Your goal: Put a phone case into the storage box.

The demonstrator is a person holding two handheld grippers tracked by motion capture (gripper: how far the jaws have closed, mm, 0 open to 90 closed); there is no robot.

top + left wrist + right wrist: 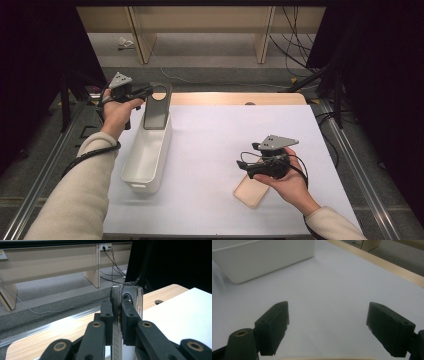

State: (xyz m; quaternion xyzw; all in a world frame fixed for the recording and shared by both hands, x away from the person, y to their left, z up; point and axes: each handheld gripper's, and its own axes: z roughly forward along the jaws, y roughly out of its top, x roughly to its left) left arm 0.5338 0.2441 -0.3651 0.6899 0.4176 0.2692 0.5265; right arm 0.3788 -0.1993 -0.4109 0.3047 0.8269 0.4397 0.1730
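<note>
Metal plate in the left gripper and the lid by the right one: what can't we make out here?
- Plate: in the high view its lower edge is behind the bin wall, so whether it touches the bin floor is hidden.
- Plate, left gripper view: edge-on, bottom cut by the frame and the left gripper.
- Lid: part under the right gripper in the high view; in the right gripper view, a blurred sliver at the bottom edge.

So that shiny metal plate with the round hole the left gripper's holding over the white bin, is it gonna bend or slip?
The metal plate looks stiff: it stands straight, clamped only near its top edge by the left gripper. Its polished face probably makes it slippery against the pads. If it slid, it would likely drop into the white bin beneath.
</note>
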